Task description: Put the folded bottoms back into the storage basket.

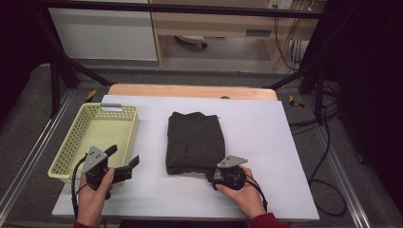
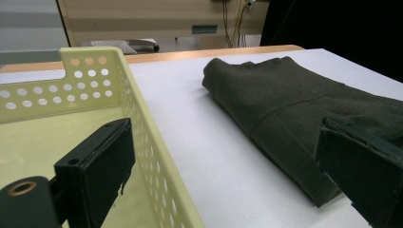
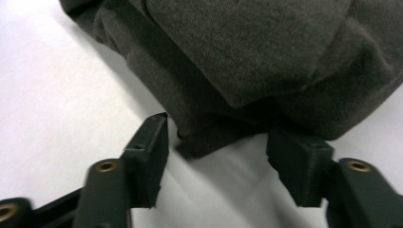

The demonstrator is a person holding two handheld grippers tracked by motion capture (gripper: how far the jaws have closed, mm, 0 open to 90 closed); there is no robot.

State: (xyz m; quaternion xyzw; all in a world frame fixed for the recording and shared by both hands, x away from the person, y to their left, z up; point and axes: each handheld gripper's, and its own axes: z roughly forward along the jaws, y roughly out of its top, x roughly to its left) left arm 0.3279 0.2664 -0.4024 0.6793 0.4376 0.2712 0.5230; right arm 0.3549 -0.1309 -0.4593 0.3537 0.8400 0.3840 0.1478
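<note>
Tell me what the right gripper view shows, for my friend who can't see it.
A folded dark grey-green cloth garment lies on a white table sheet, its near corner between the right gripper's two black jaws, which are partly closed around it.

Even overhead light, dark room edges; right claw view slightly blurred.

Folded garment (image 1: 195, 141) mid-table (image 1: 266, 190), basket (image 1: 71, 147) to its left, right hand-held gripper (image 1: 212, 176) at its near corner.

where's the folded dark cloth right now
In the high view the folded dark cloth lies mid-table on the white sheet, right of the yellow basket, its near right corner at the right gripper.
</note>
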